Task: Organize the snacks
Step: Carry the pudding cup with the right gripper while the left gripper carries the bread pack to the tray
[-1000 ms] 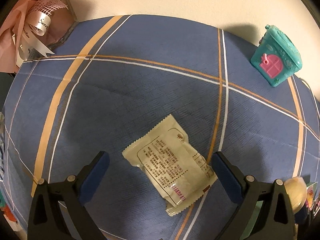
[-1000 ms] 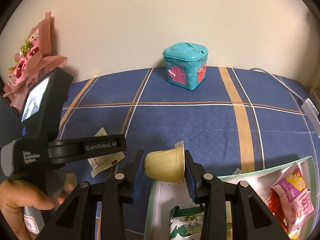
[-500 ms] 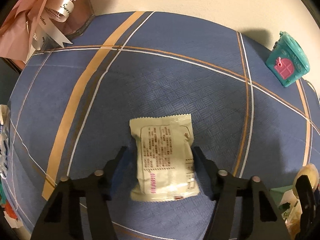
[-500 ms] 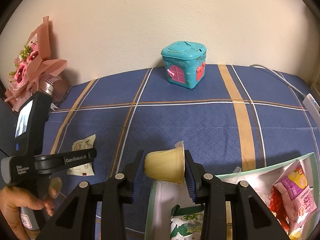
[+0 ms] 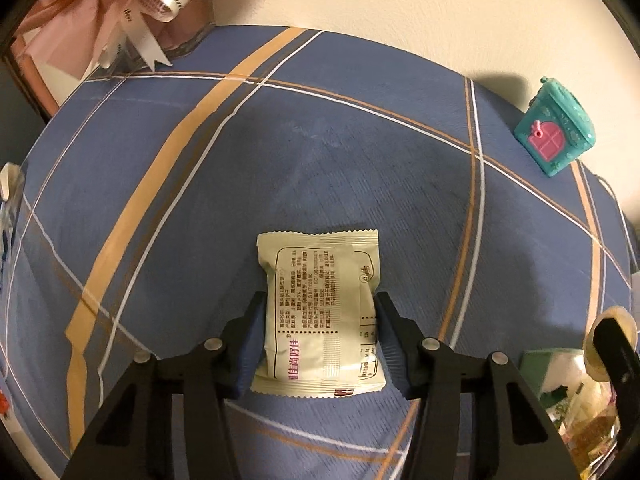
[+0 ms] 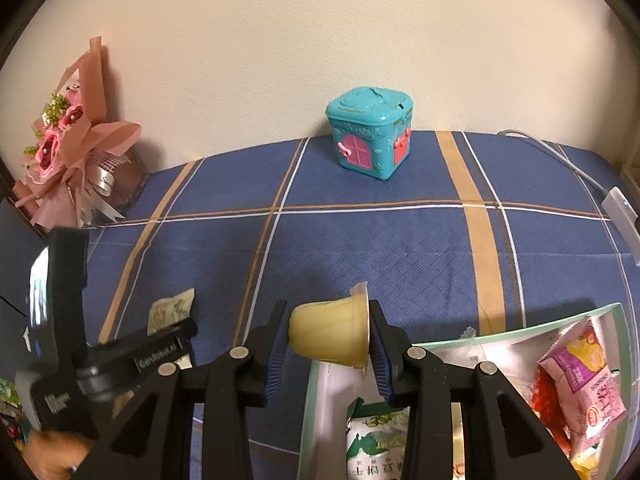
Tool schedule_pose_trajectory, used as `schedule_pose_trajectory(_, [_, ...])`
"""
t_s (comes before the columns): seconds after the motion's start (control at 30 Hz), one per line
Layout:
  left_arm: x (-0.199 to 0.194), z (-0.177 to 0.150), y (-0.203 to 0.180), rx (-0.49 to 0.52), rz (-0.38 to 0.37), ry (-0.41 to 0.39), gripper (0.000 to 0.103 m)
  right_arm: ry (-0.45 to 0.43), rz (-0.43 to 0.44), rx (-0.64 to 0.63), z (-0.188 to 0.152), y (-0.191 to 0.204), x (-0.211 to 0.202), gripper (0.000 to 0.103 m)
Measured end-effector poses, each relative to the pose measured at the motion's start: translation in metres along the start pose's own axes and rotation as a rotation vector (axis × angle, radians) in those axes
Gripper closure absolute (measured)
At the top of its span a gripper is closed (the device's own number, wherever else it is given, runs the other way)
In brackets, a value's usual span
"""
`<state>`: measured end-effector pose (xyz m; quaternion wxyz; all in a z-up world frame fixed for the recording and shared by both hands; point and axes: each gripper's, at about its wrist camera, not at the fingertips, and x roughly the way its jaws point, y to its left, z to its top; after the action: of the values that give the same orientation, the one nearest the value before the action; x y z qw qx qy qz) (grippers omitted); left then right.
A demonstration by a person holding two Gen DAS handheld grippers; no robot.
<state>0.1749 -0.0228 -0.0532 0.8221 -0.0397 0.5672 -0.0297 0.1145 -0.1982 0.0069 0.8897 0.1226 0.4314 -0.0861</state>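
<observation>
A cream snack packet [image 5: 320, 312] with printed text lies between the fingers of my left gripper [image 5: 320, 336], which is shut on its sides just above the blue plaid cloth [image 5: 320, 152]. The packet's far end also shows in the right wrist view [image 6: 170, 312], behind the left gripper's body. My right gripper [image 6: 330, 340] is shut on a yellow jelly cup [image 6: 330, 338] lying sideways, held above the near-left corner of a green-rimmed box [image 6: 520, 330]. The box holds a pink packet [image 6: 584, 384], a green-and-white packet [image 6: 376, 444] and other snacks.
A teal toy house [image 6: 370, 140] stands at the back by the wall, also in the left wrist view [image 5: 556, 132]. A pink bouquet [image 6: 68, 148] leans at the back left. A white cable and plug [image 6: 620, 204] lie at the right edge.
My left gripper has moved in over the cream packet and closed on its sides. The right gripper has held still with the jelly cup.
</observation>
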Motion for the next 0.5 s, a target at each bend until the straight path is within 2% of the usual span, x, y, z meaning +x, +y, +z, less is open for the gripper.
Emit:
schedule_pose_trajectory(0.37, [-0.044,-0.022,-0.002,-0.008,-0.03,-0.057,0.049,0.01,0.0,0.012,0.001,-0.006,-0.031,0.063])
schedule_pose_trajectory(0.5, [-0.048,-0.023,-0.02,-0.002,-0.041,-0.069,0.049,0.021,0.001,0.021,-0.002,-0.011,-0.043,0.063])
